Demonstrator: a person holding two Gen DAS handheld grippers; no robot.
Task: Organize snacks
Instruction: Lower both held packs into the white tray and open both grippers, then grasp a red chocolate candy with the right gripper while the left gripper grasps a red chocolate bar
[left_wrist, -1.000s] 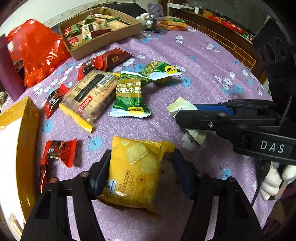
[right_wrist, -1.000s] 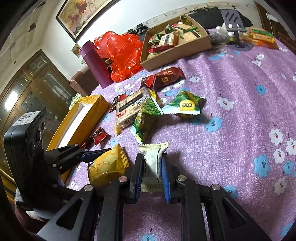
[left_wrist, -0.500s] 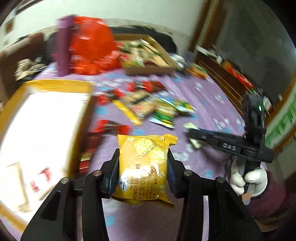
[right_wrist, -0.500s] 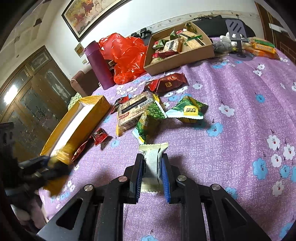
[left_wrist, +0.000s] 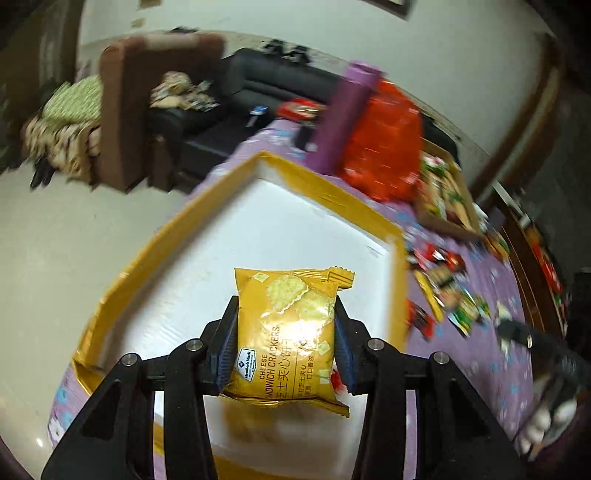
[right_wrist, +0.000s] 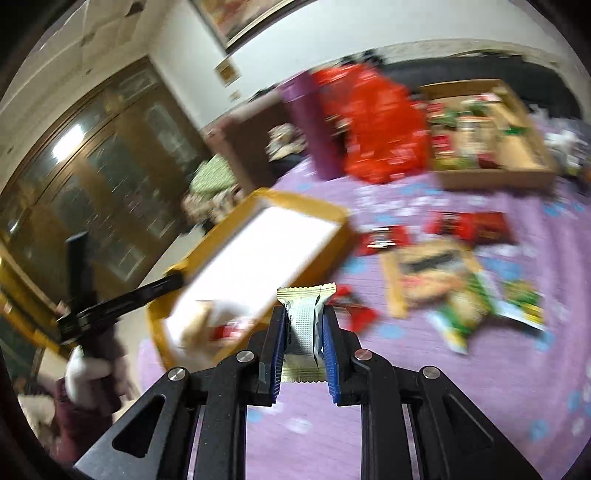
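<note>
My left gripper (left_wrist: 284, 343) is shut on a yellow cheese cracker packet (left_wrist: 286, 328) and holds it above the white inside of the yellow box (left_wrist: 328, 192). My right gripper (right_wrist: 304, 332) is shut on a small white and cream snack packet (right_wrist: 304, 325), held above the purple floral cloth near the yellow box (right_wrist: 306, 205). The left gripper's arm (right_wrist: 122, 301) shows at the left of the right wrist view. Several loose snack packets (right_wrist: 436, 273) lie on the cloth to the right of the box.
A cardboard tray of snacks (right_wrist: 480, 129) stands at the far side, next to a red plastic bag (right_wrist: 373, 118) and a purple bottle (right_wrist: 310, 125). A black sofa (left_wrist: 240, 96) and brown armchair (left_wrist: 125, 110) stand beyond the table edge.
My left gripper closed on the cracker packet, lifted it and swung left over the yellow box. My right gripper lifted the white packet and moved left toward the box.
</note>
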